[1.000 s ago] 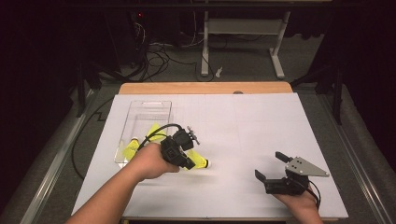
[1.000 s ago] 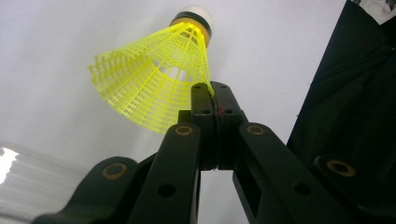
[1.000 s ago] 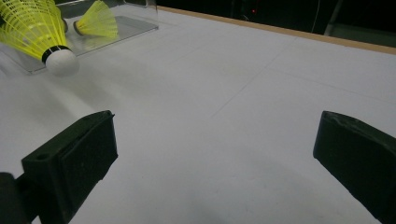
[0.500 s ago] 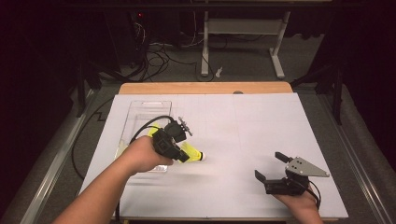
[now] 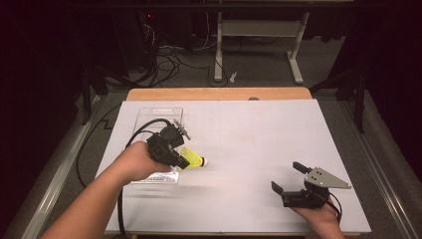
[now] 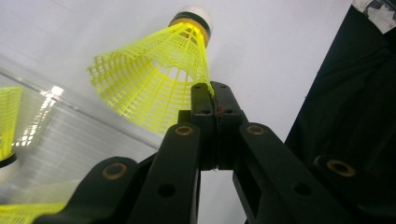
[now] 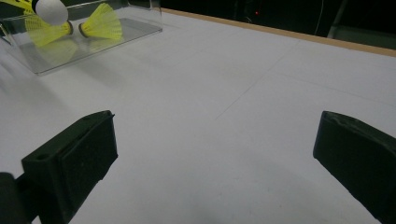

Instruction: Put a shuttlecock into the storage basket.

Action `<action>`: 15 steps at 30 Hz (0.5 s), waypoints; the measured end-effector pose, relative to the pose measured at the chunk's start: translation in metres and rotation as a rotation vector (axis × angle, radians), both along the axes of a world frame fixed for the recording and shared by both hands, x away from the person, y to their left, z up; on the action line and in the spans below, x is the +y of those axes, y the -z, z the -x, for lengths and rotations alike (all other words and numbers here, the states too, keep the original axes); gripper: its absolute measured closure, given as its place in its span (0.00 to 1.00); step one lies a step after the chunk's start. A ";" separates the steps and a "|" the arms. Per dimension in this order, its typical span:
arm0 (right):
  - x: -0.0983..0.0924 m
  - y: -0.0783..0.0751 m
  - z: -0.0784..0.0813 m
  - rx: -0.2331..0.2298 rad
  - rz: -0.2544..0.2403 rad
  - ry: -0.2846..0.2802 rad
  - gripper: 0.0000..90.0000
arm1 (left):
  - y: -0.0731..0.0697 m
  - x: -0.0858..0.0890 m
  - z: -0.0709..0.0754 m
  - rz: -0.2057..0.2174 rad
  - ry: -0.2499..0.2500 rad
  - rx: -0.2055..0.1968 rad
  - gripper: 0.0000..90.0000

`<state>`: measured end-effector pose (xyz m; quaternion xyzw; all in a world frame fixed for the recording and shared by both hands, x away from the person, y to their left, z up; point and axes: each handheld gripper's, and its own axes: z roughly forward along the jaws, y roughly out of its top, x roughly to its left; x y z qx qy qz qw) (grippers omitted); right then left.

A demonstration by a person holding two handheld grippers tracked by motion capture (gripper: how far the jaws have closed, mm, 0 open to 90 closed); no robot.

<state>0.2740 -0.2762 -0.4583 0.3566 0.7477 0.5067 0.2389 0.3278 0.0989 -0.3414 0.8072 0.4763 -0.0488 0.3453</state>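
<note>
- Left gripper (image 5: 185, 158): jaws pinched together on the lower edge of the yellow shuttlecock's (image 5: 193, 160) mesh skirt. In the left gripper view the pads meet at the netting (image 6: 154, 81), cork end pointing away from the camera.
- From the high view I read the shuttlecock at about 9 o'clock of the white sheet (image 5: 259, 149), lifted off it, just past the near right corner of the clear tray (image 5: 149, 112). White cork tip points toward 3 o'clock.
- The hand on that gripper (image 5: 134, 162) hangs over the tray's near end; its cable loops back toward 11 o'clock.
- Tray sits on the left side of the sheet, long axis running 12 to 6. The right gripper view shows a shuttlecock lying inside (image 7: 100, 22) with its cork toward 9 o'clock, and a second one at the view's top left corner (image 7: 46, 21) with a white cork; I can't tell whether that second one is in the tray or is the held one.
- Left gripper view also catches more yellow mesh through the tray wall at its 8 o'clock edge (image 6: 9, 121).
- Right gripper (image 5: 289, 177): jaws wide apart, nothing between them, bare sheet under them in its own view (image 7: 215, 154). Sits at about 5 o'clock of the sheet, well apart from the tray and the shuttlecock, in the right hand (image 5: 318, 219) at the near edge.
- Wooden table edge (image 5: 219, 93) shows past the sheet at 12 o'clock.
</note>
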 end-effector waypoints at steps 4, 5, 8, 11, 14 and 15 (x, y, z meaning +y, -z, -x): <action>0.000 0.000 0.000 -0.001 0.000 0.000 0.00 | -0.001 0.009 0.000 -0.005 -0.010 -0.002 1.00; 0.000 0.000 0.000 -0.001 -0.001 0.000 0.00 | -0.001 0.011 -0.001 -0.007 -0.014 -0.004 1.00; 0.000 0.000 0.000 -0.002 -0.001 0.000 0.00 | -0.002 0.018 -0.001 -0.004 -0.032 -0.004 1.00; 0.000 0.000 0.000 0.000 -0.002 0.000 0.00 | 0.000 0.027 -0.003 -0.012 -0.061 -0.009 1.00; 0.000 0.000 0.000 0.002 0.001 -0.001 0.00 | 0.000 0.036 -0.004 -0.008 -0.088 -0.008 1.00; 0.001 0.001 0.000 0.002 0.001 -0.001 0.00 | 0.000 0.039 -0.005 -0.009 -0.094 -0.008 1.00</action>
